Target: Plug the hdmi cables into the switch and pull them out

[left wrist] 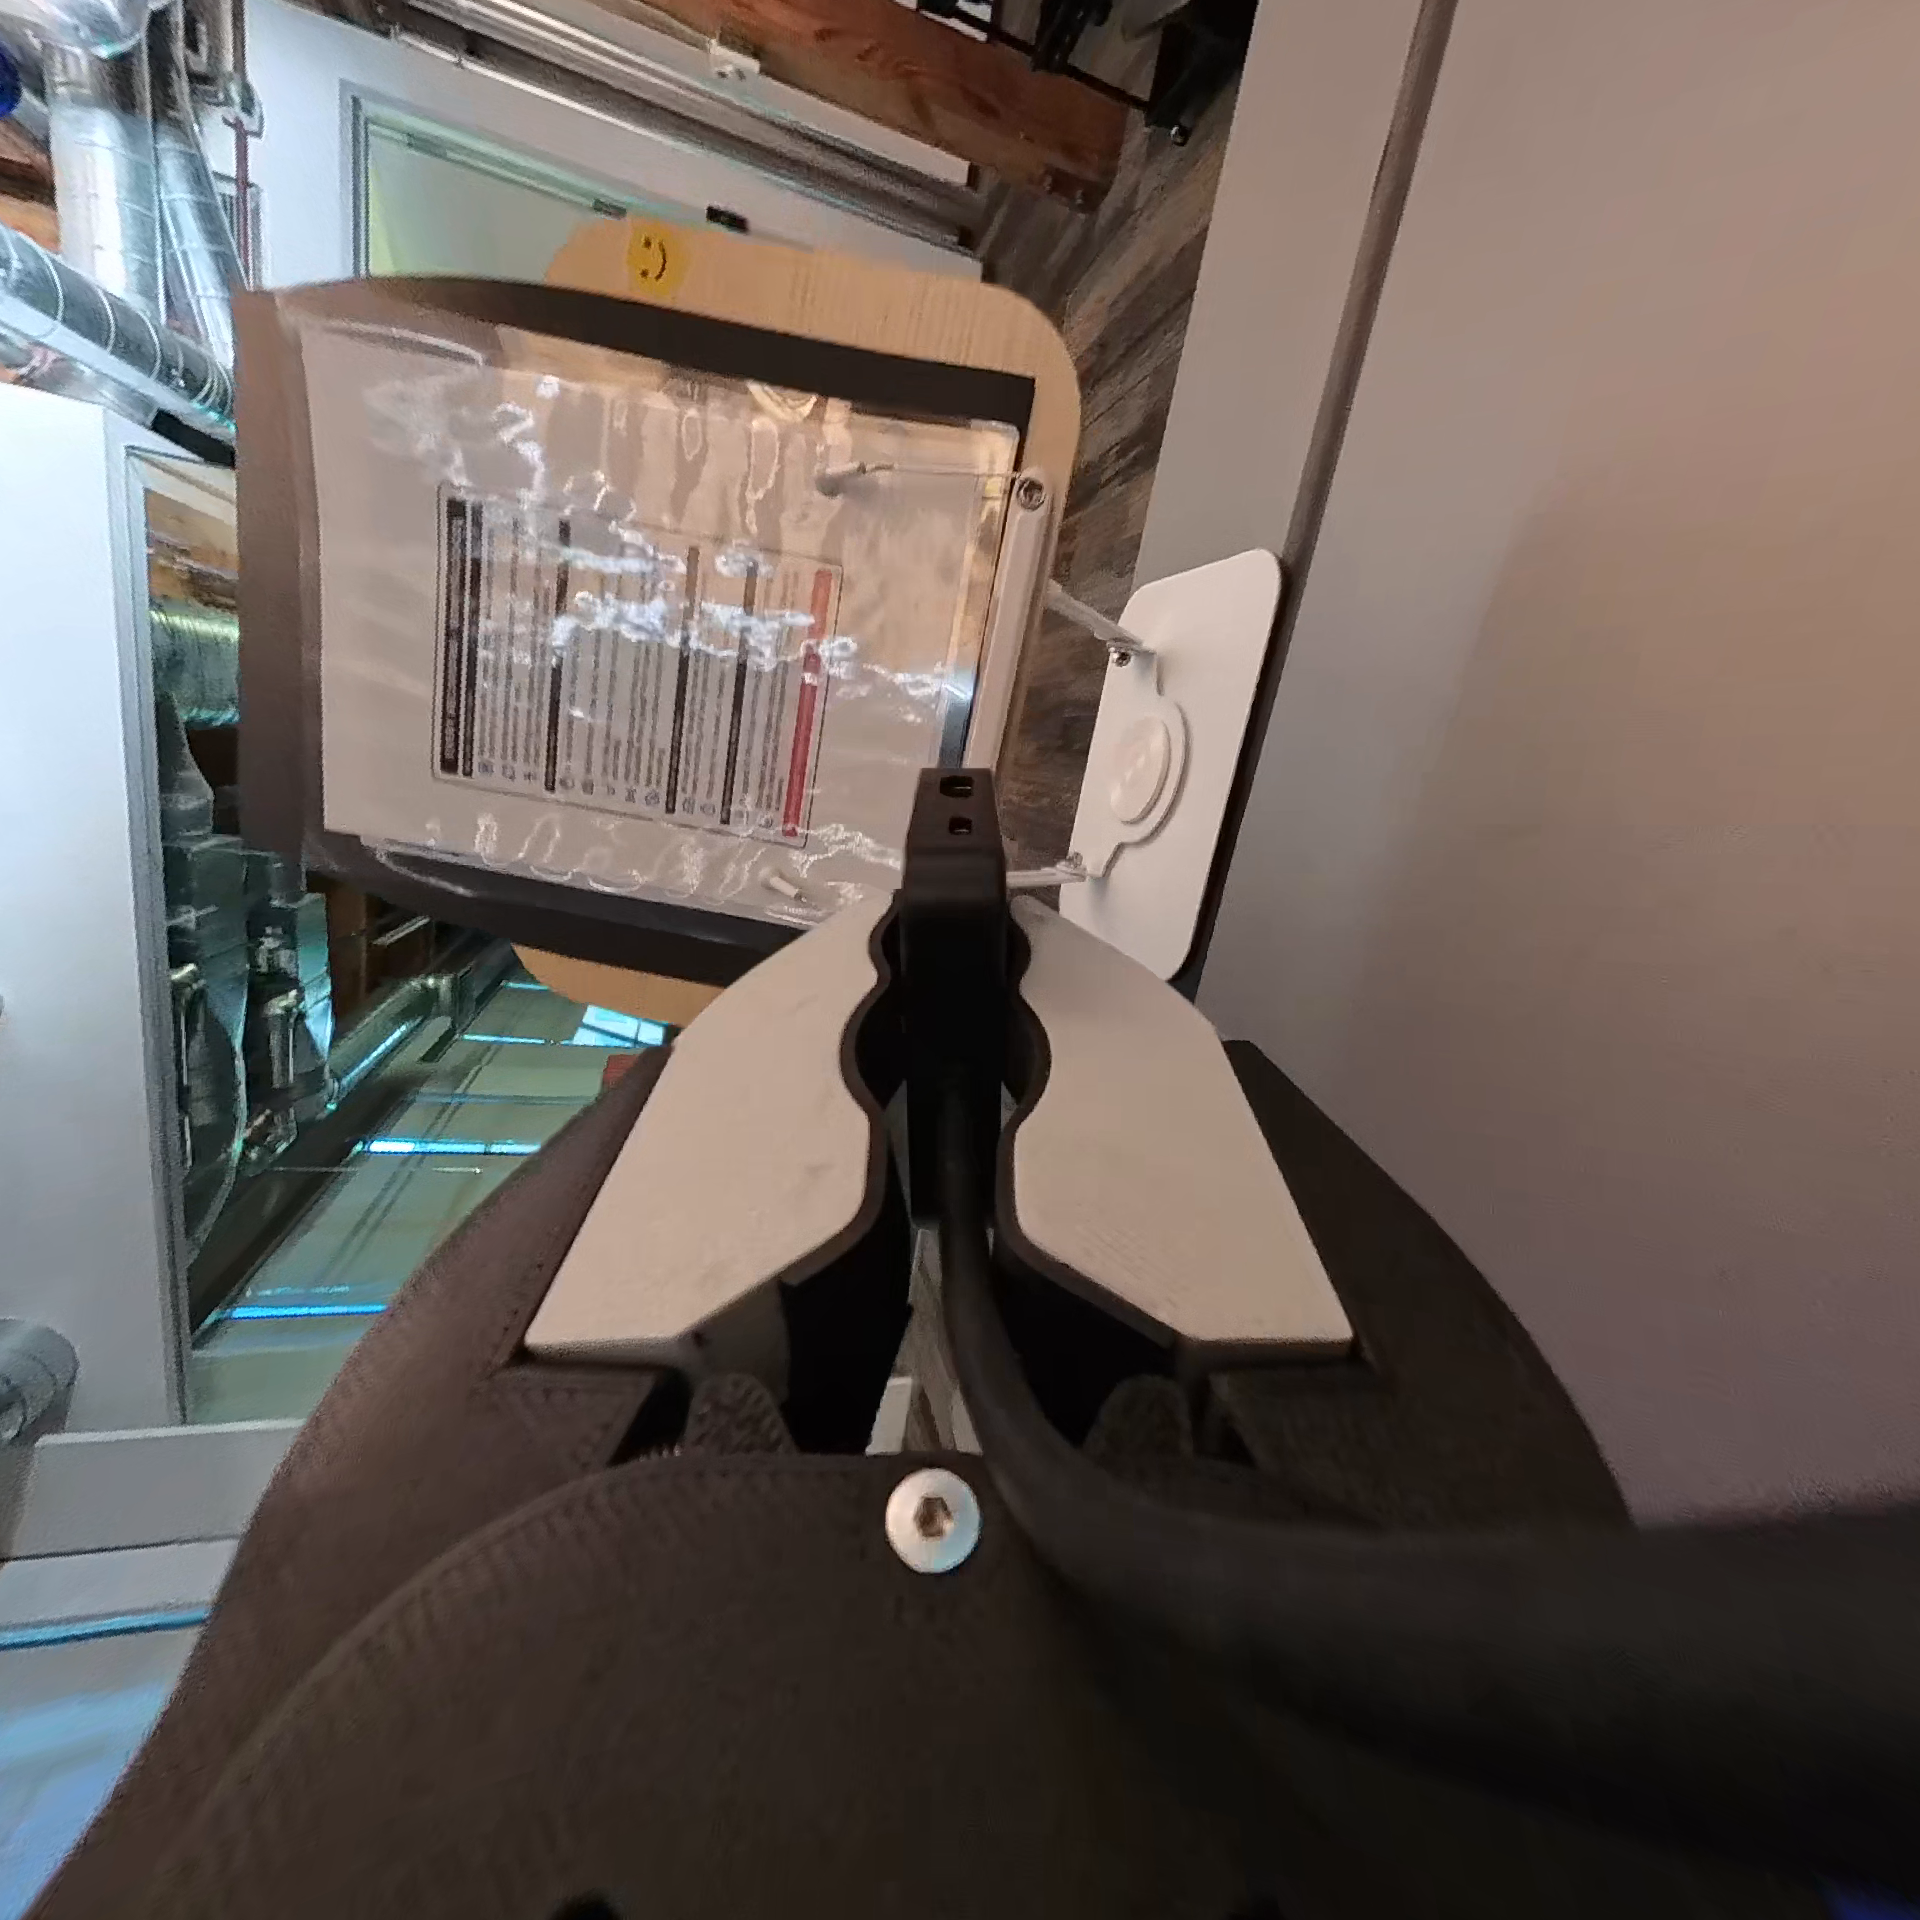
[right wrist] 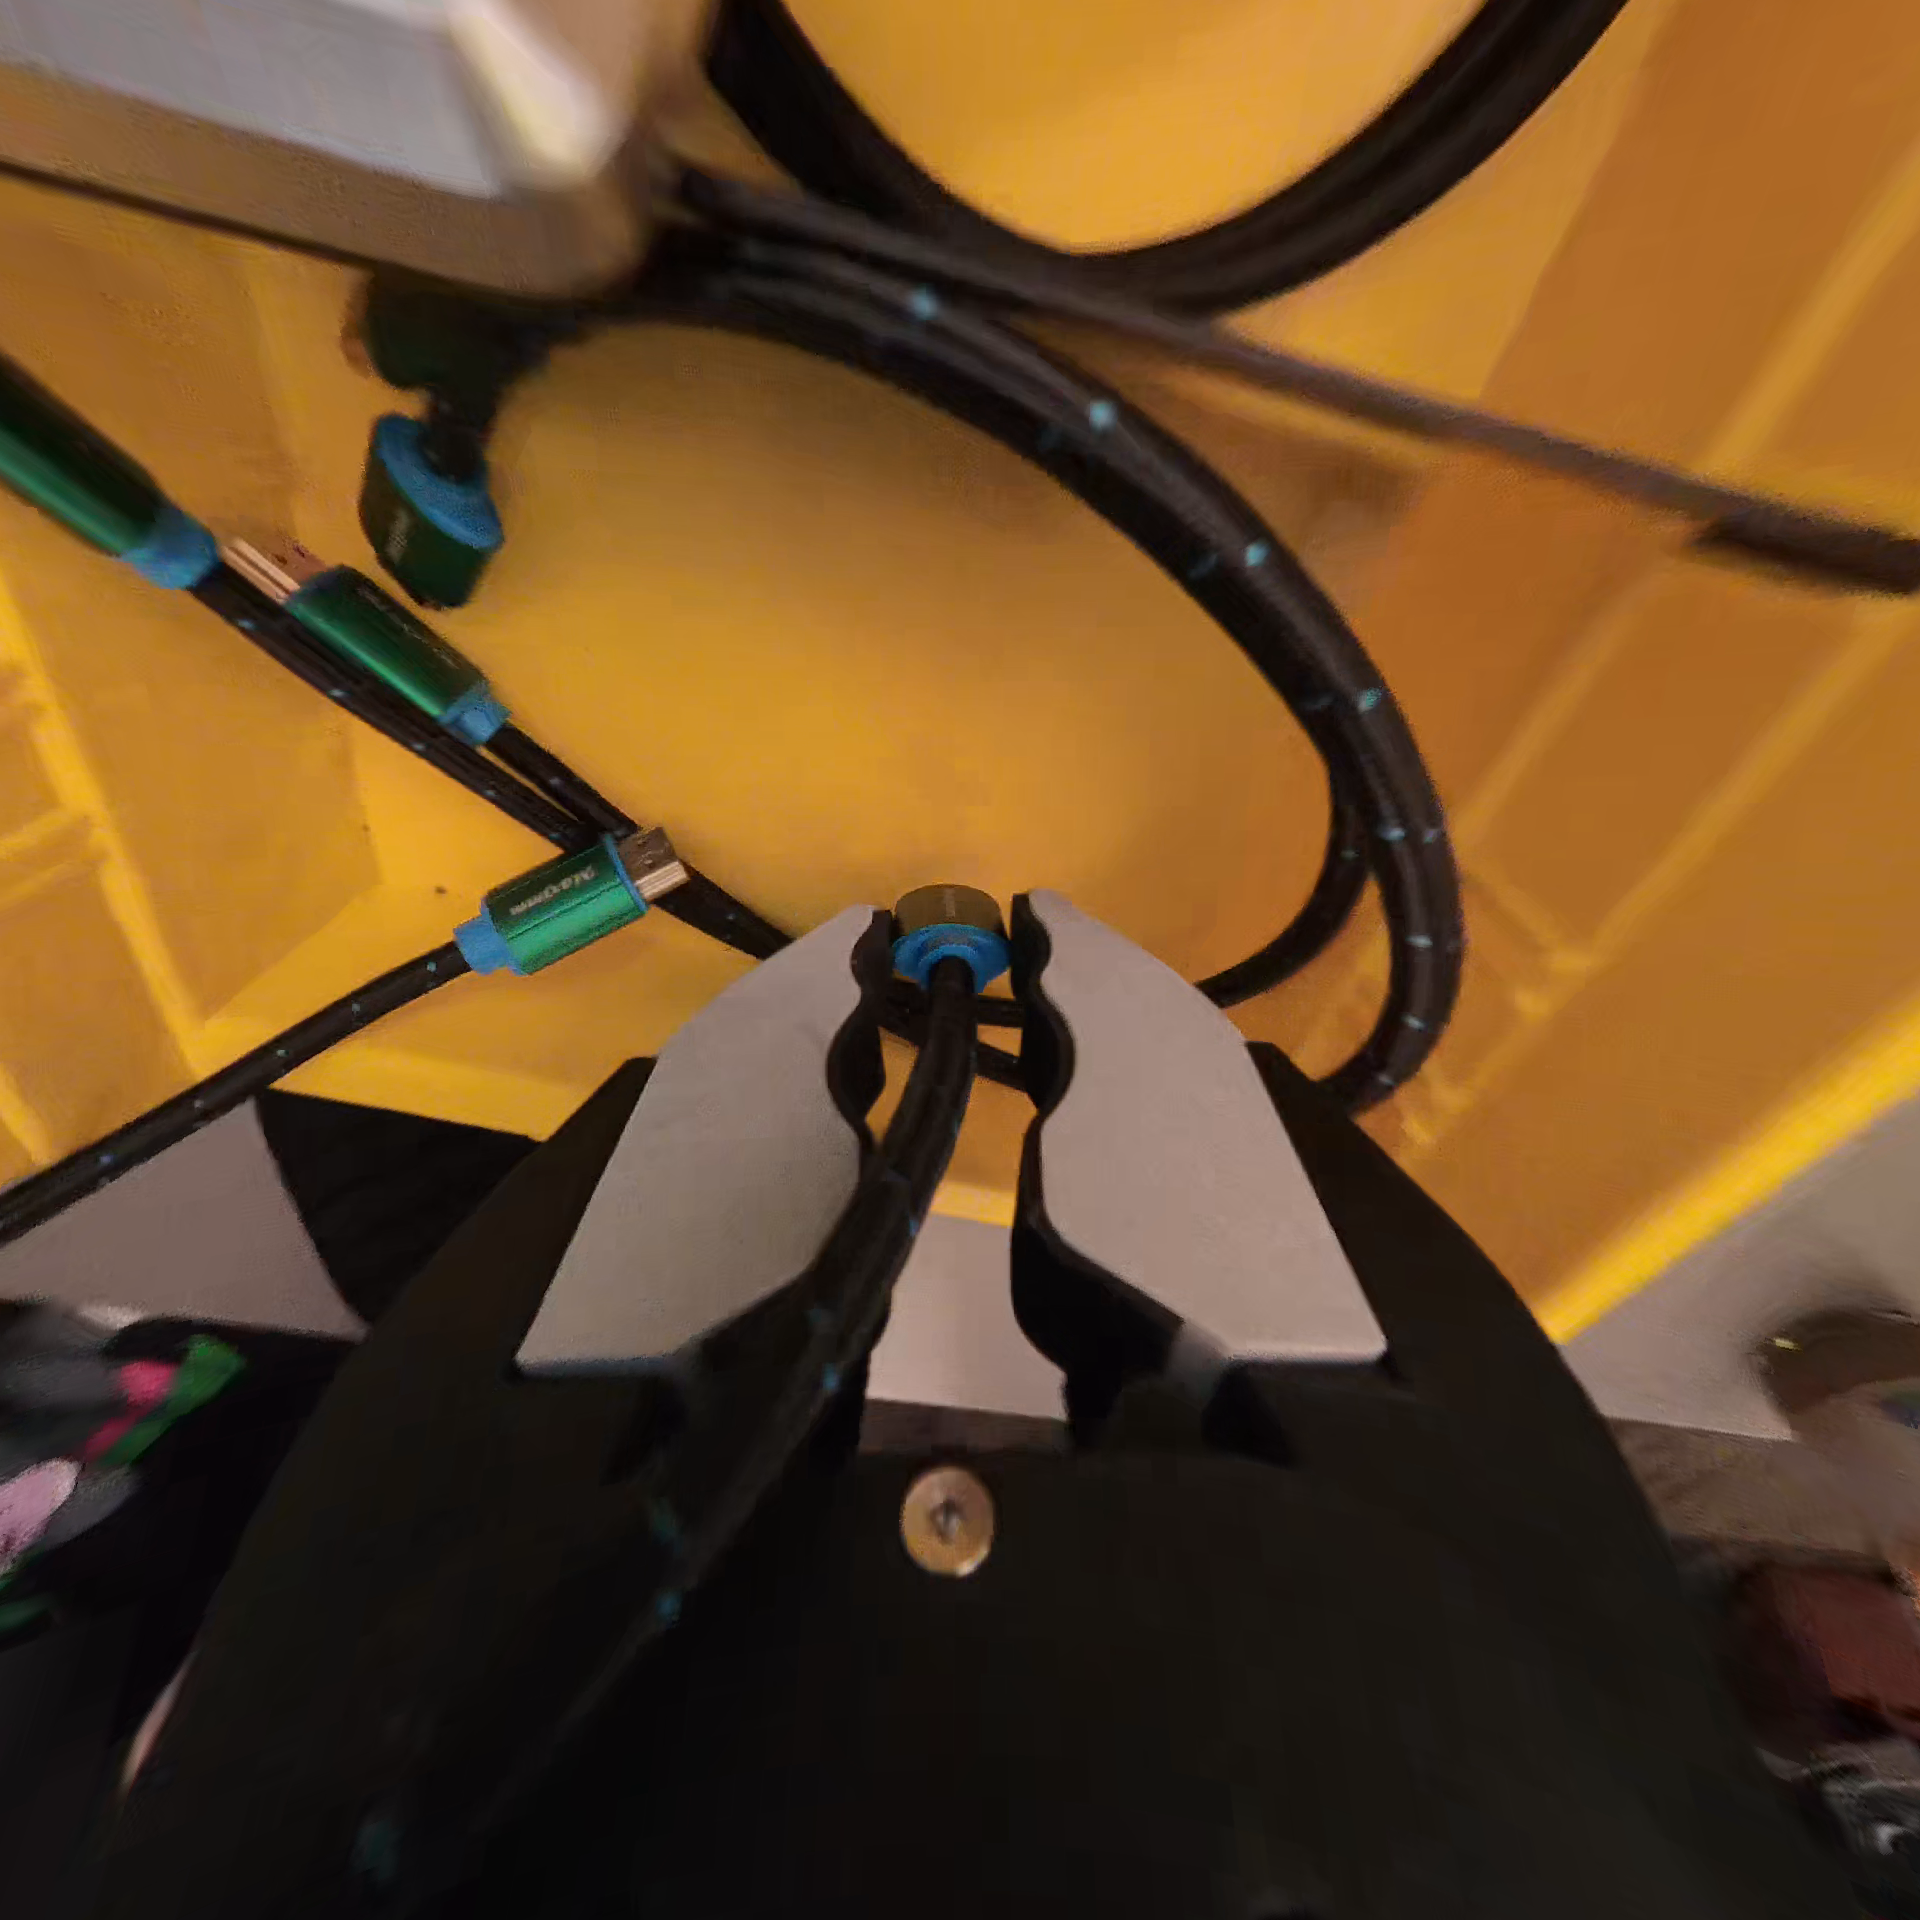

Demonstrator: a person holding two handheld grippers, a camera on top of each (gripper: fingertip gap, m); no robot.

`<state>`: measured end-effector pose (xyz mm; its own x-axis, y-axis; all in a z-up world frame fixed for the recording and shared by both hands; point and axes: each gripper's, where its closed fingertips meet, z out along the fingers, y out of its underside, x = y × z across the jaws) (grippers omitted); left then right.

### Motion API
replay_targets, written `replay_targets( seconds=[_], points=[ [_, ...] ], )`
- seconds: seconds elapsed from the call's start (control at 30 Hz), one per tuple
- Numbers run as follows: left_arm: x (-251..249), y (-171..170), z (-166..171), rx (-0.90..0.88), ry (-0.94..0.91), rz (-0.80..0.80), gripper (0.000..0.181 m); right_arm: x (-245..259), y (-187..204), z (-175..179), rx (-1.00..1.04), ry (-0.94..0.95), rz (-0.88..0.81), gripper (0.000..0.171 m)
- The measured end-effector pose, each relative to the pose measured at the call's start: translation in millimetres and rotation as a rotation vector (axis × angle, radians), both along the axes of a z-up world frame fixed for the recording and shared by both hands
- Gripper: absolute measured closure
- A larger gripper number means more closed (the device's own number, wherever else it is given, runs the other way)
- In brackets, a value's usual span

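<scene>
My left tongs are clamped narrow on a black plug, whose tip with two small square holes pokes out past the fingertips toward 12 o'clock. Its smooth black cable runs back between the fingers and curls off toward 4 o'clock over the tongs' body. This view looks away from the work: ahead at 11 o'clock stands a clear-covered sign on a wooden board, with a white wall plate at 1 o'clock of the plug.

My right tongs grip a green HDMI plug by its blue collar, the plug pointing straight away from me over the yellow tray. Its braided black cable trails back between the fingers toward 7 o'clock.

The switch, a pale grey box, sits blurred at 11 o'clock at the top edge of the tray. One green plug hangs just below it at about 10 o'clock; whether it is seated in a port I cannot tell. Three more green plugs are loose on the tray: one just at 9 o'clock of my right tongs with its gold tip bare, another farther out at 10 o'clock, and a third at the left edge. Braided cable loops sweep round from 12 to 3 o'clock
</scene>
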<state>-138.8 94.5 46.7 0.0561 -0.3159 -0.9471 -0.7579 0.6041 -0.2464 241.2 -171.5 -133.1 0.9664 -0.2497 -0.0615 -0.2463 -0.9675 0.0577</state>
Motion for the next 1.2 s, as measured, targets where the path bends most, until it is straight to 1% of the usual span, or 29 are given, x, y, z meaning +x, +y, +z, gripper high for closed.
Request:
replay_targets(
  seconds=[0.07, 0.13, 0.2, 0.3, 0.4, 0.43, 0.53, 0.57, 0.67, 0.77, 0.83, 0.9, 0.97, 1.03, 1.07, 1.13, 1.17, 1.2],
  points=[
    [6.2, -4.4, -1.7, 0.007, 0.013, -0.016, 0.168, 6.4, -9.5, -3.3, -0.022, 0.009, -0.054, 0.147],
    [10.8, -7.6, -5.9, -0.004, 0.028, -0.028, 0.168, 12.4, -9.7, 7.1, 0.044, -0.008, -0.095, 0.147],
    [12.3, -7.6, -8.5, -0.001, 0.043, -0.027, 0.168, 22.2, -9.1, 20.7, 0.109, -0.065, -0.135, 0.148],
    [11.3, -7.5, -8.6, 0.002, 0.051, -0.021, 0.168, 32.4, -8.2, 22.8, 0.125, -0.104, -0.167, 0.148],
    [10.2, -12.1, -5.5, 0.001, 0.043, -0.027, 0.168, 29.3, 8.5, 13.8, 0.149, -0.011, -0.236, 0.142],
    [9.4, -13.3, -3.5, 0.005, 0.04, -0.027, 0.168, 26.9, 9.9, 11.7, 0.143, 0.01, -0.242, 0.14],
    [5.8, -14.8, 2.8, 0.008, 0.024, -0.023, 0.168, 25.6, 7.3, 15.4, 0.142, -0.021, -0.19, 0.135],
    [4.4, -14.6, 4.1, 0.005, 0.02, -0.021, 0.168, 25.3, 6.2, 20.9, 0.155, -0.03, -0.19, 0.132],
    [-0.9, -11.9, 7.1, 0.004, 0.016, -0.008, 0.168, 26.7, 8.8, 50.3, 0.272, -0.081, -0.2, 0.131],
    [-6.1, -7.7, 9.8, 0.0, 0.006, 0.006, 0.168, 36.6, 23.3, 93.4, 0.47, -0.23, -0.143, 0.132],
    [-8.4, -6.2, 10.8, -0.002, 0.001, 0.011, 0.168, 39.0, 42.0, 119.4, 0.631, -0.306, -0.066, 0.131],
    [-9.2, -5.9, 11.2, -0.002, 0.001, 0.012, 0.168, 48.0, 57.9, 134.5, 0.758, -0.392, -0.03, 0.132],
    [-8.6, -7.3, 11.2, -0.002, 0.002, 0.008, 0.168, 55.3, 68.5, 132.2, 0.792, -0.43, 0.018, 0.131],
    [-6.9, -9.0, 10.0, -0.005, 0.006, 0.001, 0.168, 63.2, 73.8, 118.9, 0.764, -0.483, 0.097, 0.132],
    [-6.1, -9.5, 9.2, -0.006, 0.01, -0.001, 0.168, 67.0, 74.8, 108.8, 0.739, -0.495, 0.118, 0.132],
    [-4.4, -10.0, 7.7, -0.004, 0.018, -0.003, 0.168, 67.2, 73.2, 82.8, 0.654, -0.44, 0.151, 0.132],
    [-3.5, -10.2, 7.0, -0.002, 0.021, -0.003, 0.168, 70.1, 72.2, 73.1, 0.625, -0.427, 0.14, 0.135],
    [-2.5, -10.5, 6.3, 0.0, 0.024, -0.004, 0.168, 72.7, 71.1, 67.0, 0.604, -0.412, 0.119, 0.152]
  ],
)
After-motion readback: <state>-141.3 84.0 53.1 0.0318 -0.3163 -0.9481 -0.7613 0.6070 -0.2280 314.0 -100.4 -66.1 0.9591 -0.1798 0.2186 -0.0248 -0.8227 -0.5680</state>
